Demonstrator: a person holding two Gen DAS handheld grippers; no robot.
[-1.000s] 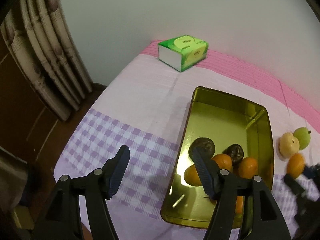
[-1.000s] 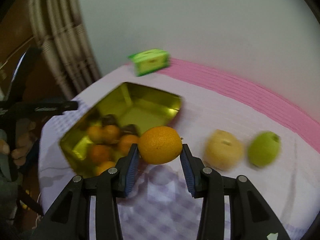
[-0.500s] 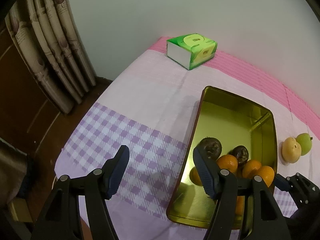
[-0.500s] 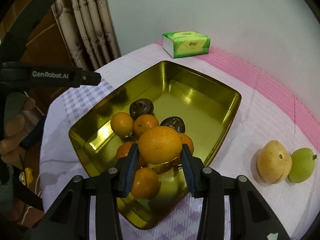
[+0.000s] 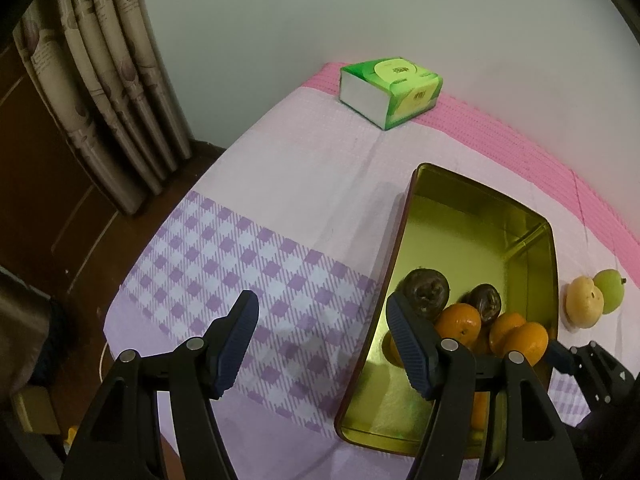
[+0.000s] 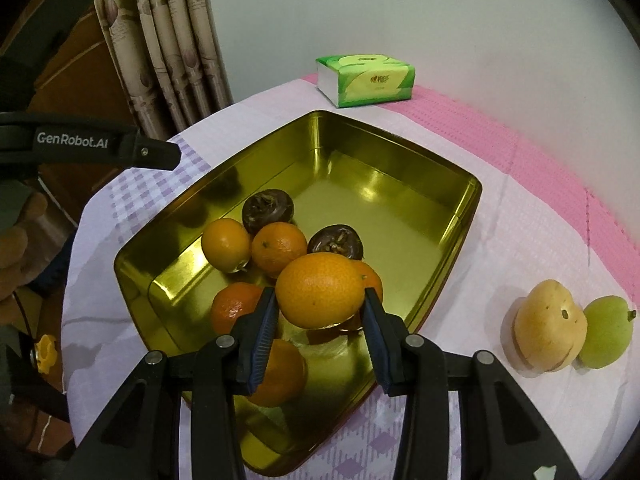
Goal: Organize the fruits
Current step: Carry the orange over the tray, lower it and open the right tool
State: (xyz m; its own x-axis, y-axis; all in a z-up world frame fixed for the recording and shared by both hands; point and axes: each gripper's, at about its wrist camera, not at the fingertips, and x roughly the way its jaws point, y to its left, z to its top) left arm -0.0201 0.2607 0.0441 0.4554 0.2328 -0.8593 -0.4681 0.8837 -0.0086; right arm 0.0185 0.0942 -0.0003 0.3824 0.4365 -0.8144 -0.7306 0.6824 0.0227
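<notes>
My right gripper (image 6: 320, 312) is shut on an orange (image 6: 320, 290) and holds it above the near part of a gold metal tray (image 6: 400, 152). Inside the tray lie several oranges (image 6: 226, 244) and two dark brown fruits (image 6: 267, 210). A yellow pear (image 6: 550, 326) and a green pear (image 6: 606, 332) sit on the cloth right of the tray. My left gripper (image 5: 320, 344) is open and empty above the checked cloth, left of the tray (image 5: 500, 200). The held orange (image 5: 526, 342) and the right gripper's fingertip (image 5: 558, 358) show in the left wrist view.
A green tissue box (image 6: 366, 74) (image 5: 390, 90) stands at the table's far edge by the wall. Curtains (image 5: 108, 92) hang at the left, past the table's edge. The left gripper's body (image 6: 88, 144) reaches in from the left in the right wrist view.
My right gripper carried the orange from beside the pears leftward over the tray and now holds it lower. My left gripper drifted slightly left, staying open.
</notes>
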